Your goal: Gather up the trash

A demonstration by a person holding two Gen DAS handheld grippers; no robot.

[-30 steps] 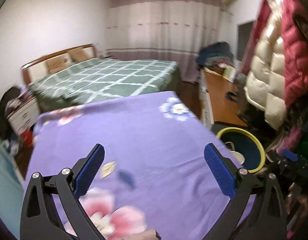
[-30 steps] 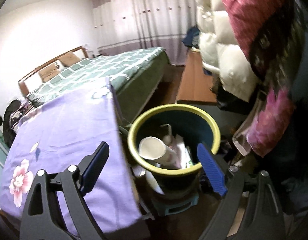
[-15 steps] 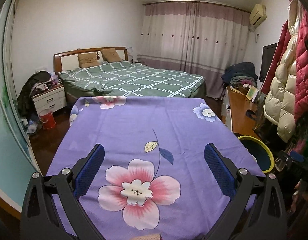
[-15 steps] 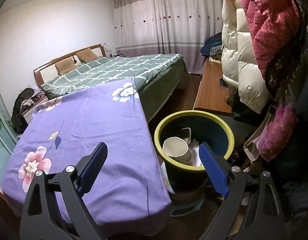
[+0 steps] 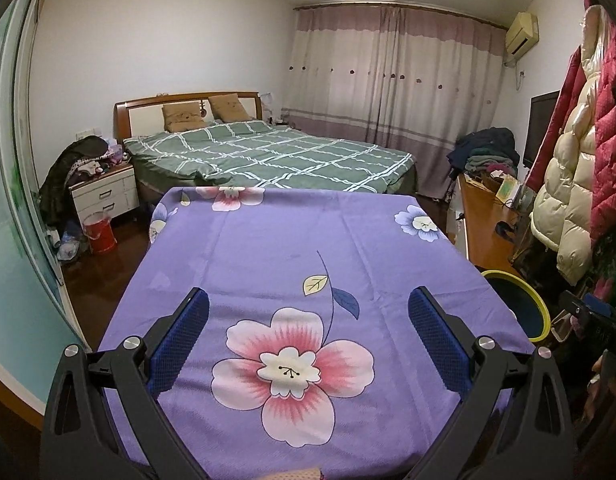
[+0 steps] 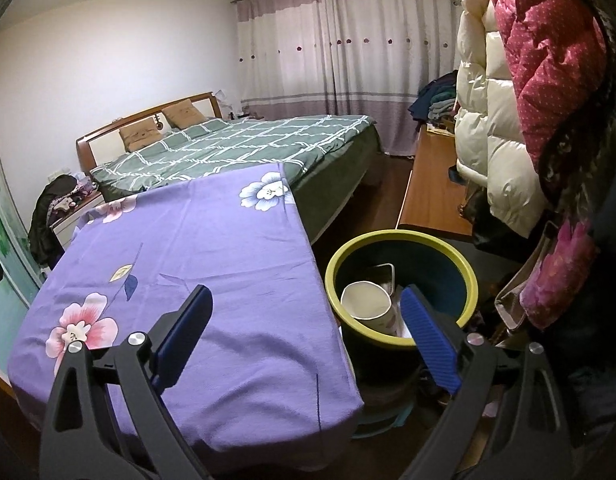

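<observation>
Both grippers, left gripper (image 5: 308,336) and right gripper (image 6: 305,334), hover level, fingers spread.

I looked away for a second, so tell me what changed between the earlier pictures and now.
Both tools drew back: the left tool now sees the whole purple tablecloth, and the right tool sits farther from the bin. Nothing was grabbed or released. The white cup stays in the bin; both tools remain open.
</observation>
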